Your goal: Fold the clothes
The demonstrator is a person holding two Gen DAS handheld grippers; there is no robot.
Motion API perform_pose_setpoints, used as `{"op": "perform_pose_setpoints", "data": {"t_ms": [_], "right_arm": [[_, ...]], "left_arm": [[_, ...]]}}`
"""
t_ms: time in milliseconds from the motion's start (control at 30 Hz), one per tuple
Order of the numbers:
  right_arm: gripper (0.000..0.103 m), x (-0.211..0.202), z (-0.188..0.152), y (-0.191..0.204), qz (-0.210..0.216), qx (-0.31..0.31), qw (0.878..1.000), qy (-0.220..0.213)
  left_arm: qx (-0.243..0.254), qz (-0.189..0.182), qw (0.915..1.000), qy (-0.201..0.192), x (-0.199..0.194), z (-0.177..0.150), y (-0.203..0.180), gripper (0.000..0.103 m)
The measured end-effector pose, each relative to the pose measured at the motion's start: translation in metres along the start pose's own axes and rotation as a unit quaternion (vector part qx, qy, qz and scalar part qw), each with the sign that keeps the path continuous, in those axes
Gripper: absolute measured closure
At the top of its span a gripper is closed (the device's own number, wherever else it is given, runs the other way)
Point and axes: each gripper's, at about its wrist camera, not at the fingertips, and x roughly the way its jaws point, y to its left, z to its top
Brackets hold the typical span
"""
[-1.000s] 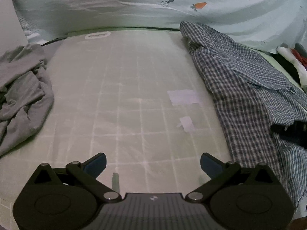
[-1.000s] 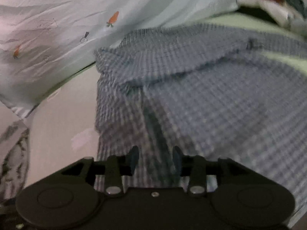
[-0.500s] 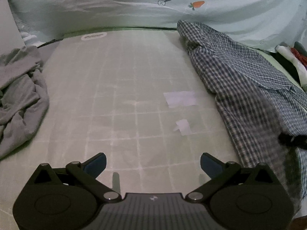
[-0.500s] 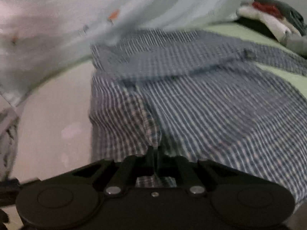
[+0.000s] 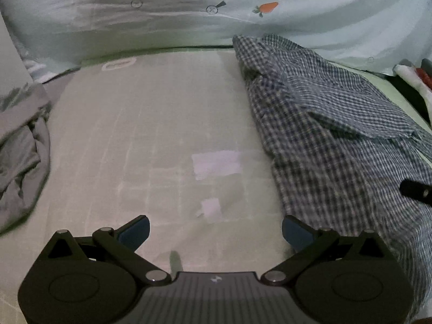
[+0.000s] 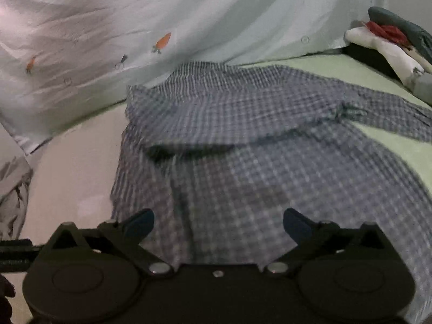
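While my right gripper (image 6: 218, 222) jaws are opening, the checked shirt (image 6: 256, 145) it pinched a moment ago lies freed beneath and ahead | left gripper (image 5: 215, 228) released, empty, shirt to its right | fold unfinished; regrasp likely next.

Home bedroom: carrot-print duvet (image 5: 243, 8), green bedsheet (image 6: 383, 75), clothes piles (image 5: 21, 156).

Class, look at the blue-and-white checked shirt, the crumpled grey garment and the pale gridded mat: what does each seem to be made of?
Blue-and-white checked shirt: thin woven cloth, probably cotton, matte; its check pattern and crisp creases suggest this.
Crumpled grey garment: soft knit, likely jersey, matte; it slumps in rounded folds.
Pale gridded mat: smooth sheet, perhaps plastic or coated fabric; it lies flat with a faint sheen and a handle cut-out.
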Motion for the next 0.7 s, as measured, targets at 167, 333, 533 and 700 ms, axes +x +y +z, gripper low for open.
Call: {"op": "perform_pose_setpoints", "data": {"t_ms": [167, 333, 533, 700], "right_arm": [[0.000, 0.020, 0.030, -0.030, -0.021, -0.027, 0.999, -0.007], [0.000, 0.043, 0.050, -0.068, -0.018, -0.017, 1.000, 0.003], [0.000, 0.080, 0.079, -0.122, -0.045, -0.001, 0.999, 0.007], [0.000, 0.110, 0.112, -0.155, -0.089, -0.029, 0.996, -0.012]], "left_arm": [[-0.024, 0.027, 0.9993, 0.012, 0.011, 0.010, -0.026, 0.000], [-0.046, 0.060, 0.9969, 0.023, 0.027, 0.018, -0.044, 0.000], [-0.066, 0.085, 0.9937, 0.029, 0.050, 0.034, -0.058, 0.000], [-0.056, 0.105, 0.9922, 0.036, 0.077, 0.055, -0.069, 0.000]]}}
